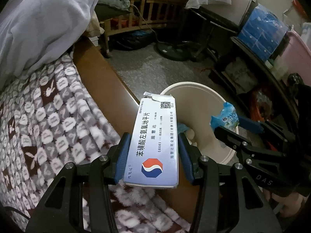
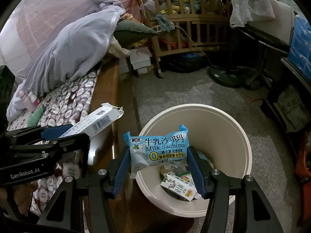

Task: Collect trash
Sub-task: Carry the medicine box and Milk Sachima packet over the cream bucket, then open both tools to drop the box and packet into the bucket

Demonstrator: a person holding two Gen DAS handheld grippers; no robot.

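Observation:
My left gripper point(image 1: 153, 145) is shut on a white and blue medicine box point(image 1: 155, 139) with a torn end, held over the bed's wooden edge beside the bin. The box also shows in the right wrist view point(image 2: 97, 121). My right gripper point(image 2: 158, 155) is shut on a blue Milk Sachima snack wrapper point(image 2: 158, 149), held above the near rim of the cream round trash bin point(image 2: 243, 136). The wrapper point(image 1: 226, 117) and the bin point(image 1: 211, 95) also show in the left wrist view. The bin holds several pieces of trash, among them a small carton point(image 2: 179, 187).
A bed with a patterned blanket point(image 1: 48, 116) and a pale duvet point(image 1: 42, 25) lies to the left, edged by a brown wooden rail point(image 1: 101, 77). A wooden crib point(image 2: 184, 21), a fan base point(image 2: 225, 75) and dark shelves point(image 1: 262, 62) stand around the grey floor.

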